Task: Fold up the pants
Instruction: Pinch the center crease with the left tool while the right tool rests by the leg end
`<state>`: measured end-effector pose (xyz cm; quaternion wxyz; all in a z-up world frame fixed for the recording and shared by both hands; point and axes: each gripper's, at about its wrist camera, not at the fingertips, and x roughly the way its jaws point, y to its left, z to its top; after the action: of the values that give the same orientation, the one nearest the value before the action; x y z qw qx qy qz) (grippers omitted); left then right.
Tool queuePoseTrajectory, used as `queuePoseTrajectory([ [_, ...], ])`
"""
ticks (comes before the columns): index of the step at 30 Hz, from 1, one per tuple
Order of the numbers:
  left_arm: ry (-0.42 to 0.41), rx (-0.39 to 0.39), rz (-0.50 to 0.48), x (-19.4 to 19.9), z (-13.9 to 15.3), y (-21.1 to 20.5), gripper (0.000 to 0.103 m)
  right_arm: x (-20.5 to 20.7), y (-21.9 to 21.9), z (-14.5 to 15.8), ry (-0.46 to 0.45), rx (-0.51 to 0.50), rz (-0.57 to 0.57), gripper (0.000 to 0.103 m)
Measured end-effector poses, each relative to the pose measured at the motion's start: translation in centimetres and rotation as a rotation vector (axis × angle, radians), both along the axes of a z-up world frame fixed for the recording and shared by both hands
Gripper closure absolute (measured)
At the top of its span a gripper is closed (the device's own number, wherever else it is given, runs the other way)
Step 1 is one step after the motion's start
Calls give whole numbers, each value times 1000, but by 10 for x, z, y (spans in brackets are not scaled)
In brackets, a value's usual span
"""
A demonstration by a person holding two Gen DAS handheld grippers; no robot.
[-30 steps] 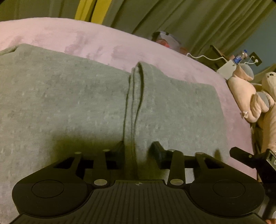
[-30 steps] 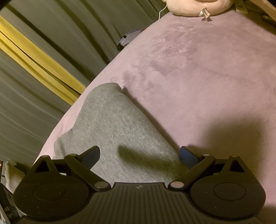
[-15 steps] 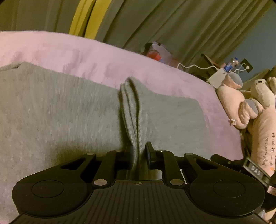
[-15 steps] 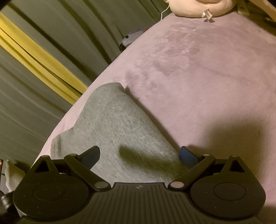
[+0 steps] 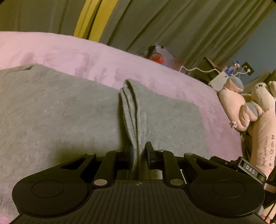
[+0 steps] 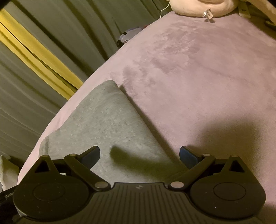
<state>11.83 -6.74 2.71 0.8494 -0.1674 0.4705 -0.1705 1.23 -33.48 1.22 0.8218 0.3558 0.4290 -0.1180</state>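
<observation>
Grey knit pants [image 5: 60,117] lie spread on a pink bed cover [image 5: 86,58]. My left gripper [image 5: 138,153] is shut on a raised ridge of the pants' fabric [image 5: 132,110], which stands up between its black fingers. In the right wrist view the pants [image 6: 110,124] run from under the gripper to the bed's far left edge. My right gripper [image 6: 139,155] is open, its blue-padded fingers [image 6: 91,155] wide apart just above the pants, holding nothing.
Pink plush toys [image 5: 248,110] lie at the right side of the bed, one also at the top of the right wrist view [image 6: 203,6]. Olive curtains [image 5: 172,25] with a yellow strip hang behind. A white cable and small objects sit on a stand [image 5: 219,81].
My left gripper closed on the fabric ridge and has lifted it; the view has risen and tilted. My right gripper stayed open and has drifted slightly over the pants.
</observation>
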Motion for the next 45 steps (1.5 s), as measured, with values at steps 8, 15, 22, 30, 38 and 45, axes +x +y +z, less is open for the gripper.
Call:
queuePoseTrajectory([
  [8, 4, -3, 45, 3, -1, 28, 86, 2, 3, -1, 19, -33, 10, 4],
  [15, 17, 5, 65, 0, -7, 47, 86, 6, 8, -2, 31, -52, 28, 4],
  [22, -14, 8, 53, 7, -8, 47, 81, 8, 10, -2, 39, -54, 29, 4],
  [30, 87, -18, 110, 50, -35, 51, 55, 15, 28, 2, 34, -127, 117, 4],
  [38, 35, 5, 45, 44, -23, 43, 87, 15, 29, 2, 41, -131, 121, 4],
  [45, -125, 188, 14, 38, 22, 49, 87, 16, 54, 13, -4, -212, 246, 4],
])
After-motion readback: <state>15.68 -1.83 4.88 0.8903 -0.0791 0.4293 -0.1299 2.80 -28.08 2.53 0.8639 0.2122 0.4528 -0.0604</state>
